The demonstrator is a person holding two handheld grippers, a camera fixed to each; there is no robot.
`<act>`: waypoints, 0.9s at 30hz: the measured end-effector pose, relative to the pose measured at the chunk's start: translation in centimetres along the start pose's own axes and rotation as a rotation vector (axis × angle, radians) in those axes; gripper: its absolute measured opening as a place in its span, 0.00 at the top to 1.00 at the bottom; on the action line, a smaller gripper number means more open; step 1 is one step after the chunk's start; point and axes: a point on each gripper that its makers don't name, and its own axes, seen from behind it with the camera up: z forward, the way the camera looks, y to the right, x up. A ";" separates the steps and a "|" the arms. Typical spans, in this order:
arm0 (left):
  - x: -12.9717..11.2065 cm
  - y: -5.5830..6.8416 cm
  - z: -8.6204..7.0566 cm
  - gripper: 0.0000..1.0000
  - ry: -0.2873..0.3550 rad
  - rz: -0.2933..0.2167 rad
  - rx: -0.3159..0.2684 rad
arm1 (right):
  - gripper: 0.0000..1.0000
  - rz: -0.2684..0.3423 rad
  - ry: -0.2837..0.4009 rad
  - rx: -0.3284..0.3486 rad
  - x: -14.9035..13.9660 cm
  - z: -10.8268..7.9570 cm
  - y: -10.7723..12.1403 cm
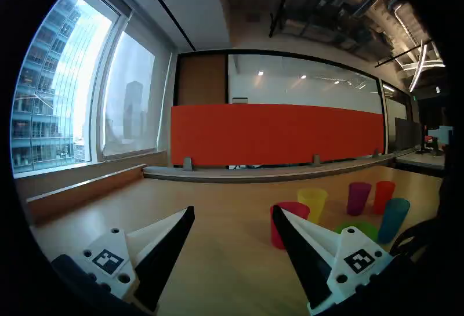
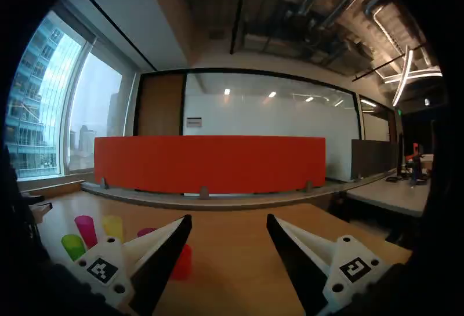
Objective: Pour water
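Left gripper [image 1: 232, 209]: jaws wide, empty, hovering over the table [image 1: 220, 269]
Right gripper [image 2: 228, 218]: wide open too, empty
Red cup [image 1: 285, 218]: upright on the table, just ahead of the left gripper, to its right
Yellow cup [image 1: 314, 200], purple cup [image 1: 358, 198], teal cup [image 1: 394, 218]: grouped behind the red one
Divider [image 1: 278, 133]: orange, along the far edge

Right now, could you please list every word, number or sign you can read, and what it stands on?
Nothing here is legible.
Small sign on the back wall: too small to read.
Square markers on the left gripper and right gripper: patterns, no words.
Cups: no print seen.
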 end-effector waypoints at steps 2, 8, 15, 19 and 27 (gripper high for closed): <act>0.0 0.0 0.0 0.00 0.000 0.000 0.001 | 0.00 0.002 0.001 0.000 0.0 0.0 0.0; -0.1 0.0 0.1 0.00 -0.002 0.001 0.001 | 0.00 0.002 0.005 0.009 0.1 0.0 -0.2; -0.1 0.0 0.1 0.00 -0.002 0.001 0.001 | 0.00 -0.011 0.018 0.025 0.5 0.1 -0.4; -0.2 0.0 0.1 0.00 -0.002 0.001 0.001 | 0.00 -0.022 0.031 0.028 0.8 0.1 -0.2; -0.2 0.1 0.1 0.00 -0.003 0.002 0.001 | 0.00 -0.039 0.040 0.038 -0.2 0.6 0.0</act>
